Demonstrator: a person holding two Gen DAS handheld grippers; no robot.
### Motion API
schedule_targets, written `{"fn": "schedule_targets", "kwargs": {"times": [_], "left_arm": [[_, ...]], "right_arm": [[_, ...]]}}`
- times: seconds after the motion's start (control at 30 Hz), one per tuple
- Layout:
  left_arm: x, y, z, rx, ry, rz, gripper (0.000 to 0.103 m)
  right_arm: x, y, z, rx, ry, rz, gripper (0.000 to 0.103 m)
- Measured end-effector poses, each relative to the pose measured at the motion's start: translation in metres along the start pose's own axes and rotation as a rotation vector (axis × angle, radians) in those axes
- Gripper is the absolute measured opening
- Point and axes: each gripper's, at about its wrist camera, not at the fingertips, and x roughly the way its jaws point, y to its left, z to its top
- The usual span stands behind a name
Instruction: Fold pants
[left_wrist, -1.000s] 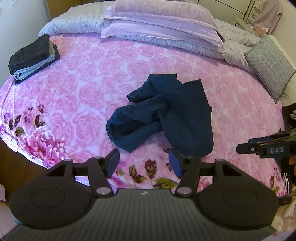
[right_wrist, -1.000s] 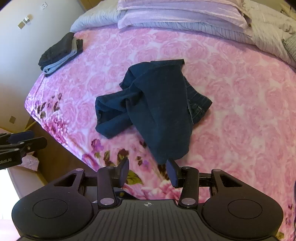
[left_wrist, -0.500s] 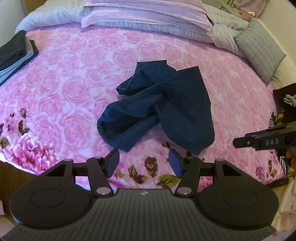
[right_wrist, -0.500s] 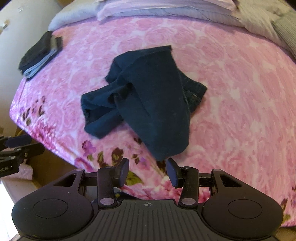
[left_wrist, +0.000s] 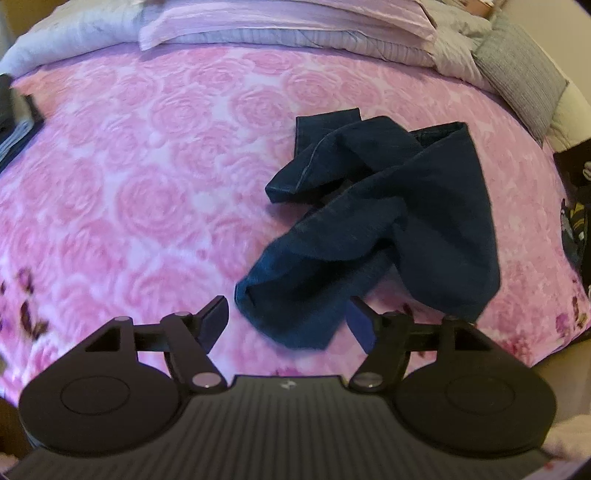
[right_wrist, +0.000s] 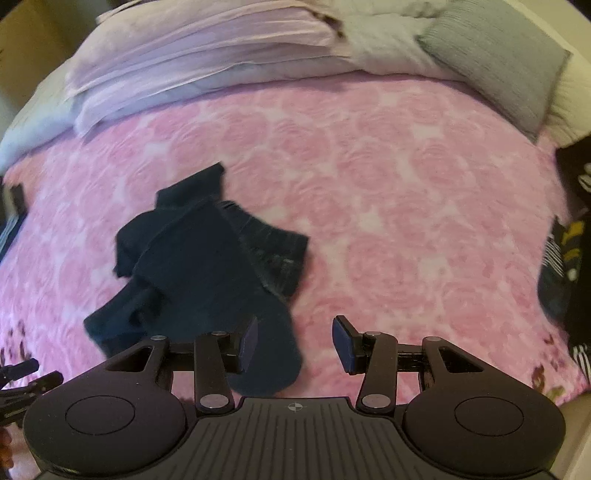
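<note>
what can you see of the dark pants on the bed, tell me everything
The pants are dark navy, a soft woven fabric like denim, lying crumpled and unfolded on the pink rose-print bedspread. The legs cross and twist over each other; one leg end points toward the left tool, whose open fingers flank it without gripping. In the right wrist view a paler, faded panel with stitching shows at the right side of the heap, probably the waist. The right tool is open beside the other leg end. Only the bedspread touches them.

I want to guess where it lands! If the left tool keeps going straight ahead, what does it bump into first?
Most likely the dark blue pants. Their nearest bunched end lies right between the open fingers of the left tool, crumpled on the pink rose blanket. Depth is hard to judge, so it might skim just over the cloth.
</note>
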Motion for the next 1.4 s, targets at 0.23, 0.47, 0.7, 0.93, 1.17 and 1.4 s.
{"fn": "schedule_targets", "kwargs": {"times": [0.23,0.47,0.7,0.93,1.17,1.4], "left_arm": [[0.067,0.002,0.025,-0.009,-0.016,-0.034,0.070],[0.105,0.007,0.024,-0.086,-0.031,-0.093,0.029],[0.082,0.001,0.009,-0.182,-0.079,-0.018,0.017],[0.069,0.001,-0.012,-0.331,-0.074,0.051,0.017],[0.067,0.009,-0.006,-0.365,-0.077,0.112,0.015],[0.032,0.049,0.090,-0.216,-0.275,0.156,0.015]], "right_arm": [[0.019,-0.019,0.028,0.031,0.015,-0.022,0.042],[0.063,-0.017,0.096,-0.006,0.011,0.086,0.052],[0.151,0.054,0.154,-0.220,0.169,0.239,0.053],[0.241,0.103,0.145,-0.403,0.446,0.245,0.053],[0.233,0.048,0.131,-0.176,0.480,0.383,0.001],[0.129,-0.019,0.159,0.350,0.084,0.697,0.001]]}}
